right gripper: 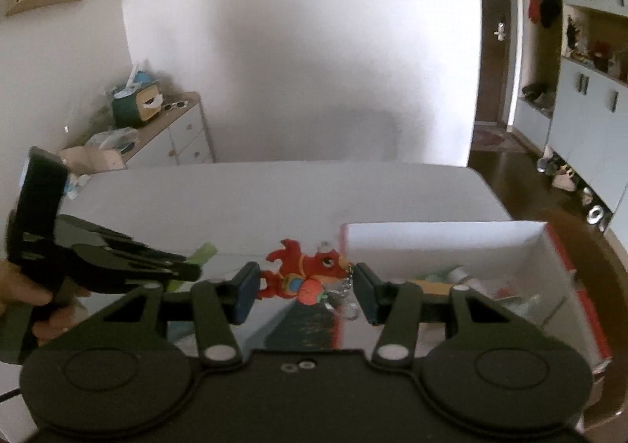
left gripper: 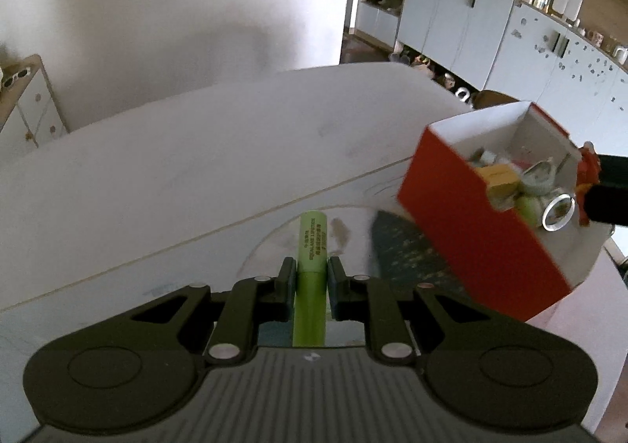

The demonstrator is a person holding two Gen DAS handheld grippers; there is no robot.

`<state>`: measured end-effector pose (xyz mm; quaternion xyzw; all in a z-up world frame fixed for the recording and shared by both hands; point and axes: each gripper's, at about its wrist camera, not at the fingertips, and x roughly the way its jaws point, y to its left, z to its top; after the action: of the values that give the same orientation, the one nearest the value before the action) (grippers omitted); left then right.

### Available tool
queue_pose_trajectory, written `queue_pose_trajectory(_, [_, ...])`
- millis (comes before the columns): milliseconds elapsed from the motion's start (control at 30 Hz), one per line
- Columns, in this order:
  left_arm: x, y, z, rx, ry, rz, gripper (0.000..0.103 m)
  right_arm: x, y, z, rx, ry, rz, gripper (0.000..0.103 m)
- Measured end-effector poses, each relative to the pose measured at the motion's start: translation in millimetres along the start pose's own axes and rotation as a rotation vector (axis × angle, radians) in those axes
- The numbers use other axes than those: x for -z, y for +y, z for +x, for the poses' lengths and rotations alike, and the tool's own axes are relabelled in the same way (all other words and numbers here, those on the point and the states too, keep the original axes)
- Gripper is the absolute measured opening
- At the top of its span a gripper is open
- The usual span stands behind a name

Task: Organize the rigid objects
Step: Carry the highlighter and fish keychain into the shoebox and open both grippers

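Our left hand-held gripper (left gripper: 312, 278) clamped a green lipstick tube (left gripper: 312, 246) above the white bench (left gripper: 196, 168); our right hand-held gripper (right gripper: 304, 286) gripped a red keychain figure (right gripper: 302, 274) beside the orange box (right gripper: 549, 246).

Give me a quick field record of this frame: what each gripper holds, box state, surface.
left gripper: shut on green lipstick tube
right gripper: shut on red figure keychain
box: red outside, white inside, open, holds small mixed items
box position: beside the right gripper
surface: white table
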<state>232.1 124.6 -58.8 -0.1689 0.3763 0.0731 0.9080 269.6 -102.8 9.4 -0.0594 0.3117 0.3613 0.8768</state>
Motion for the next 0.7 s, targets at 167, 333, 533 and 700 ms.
queue_pose_trajectory(167, [-13,-31,-9,0.013,-0.017,0.007,0.016,2,-35,-4,0.028,-0.007,0.012,0.051])
queue_pose_trajectory(333, [-30,-65,-10,0.036,-0.040,0.025,0.016,8,-67,-6,0.055,-0.005,0.008,0.051])
queue_pose_trajectory(533, [-48,-111,-6,0.067,-0.050,0.051,0.016,19,-101,-2,0.096,0.013,-0.009,0.051])
queue_pose_trajectory(700, [-59,-148,3,0.091,-0.040,0.075,0.016,28,-126,6,0.122,0.047,-0.022,0.051])
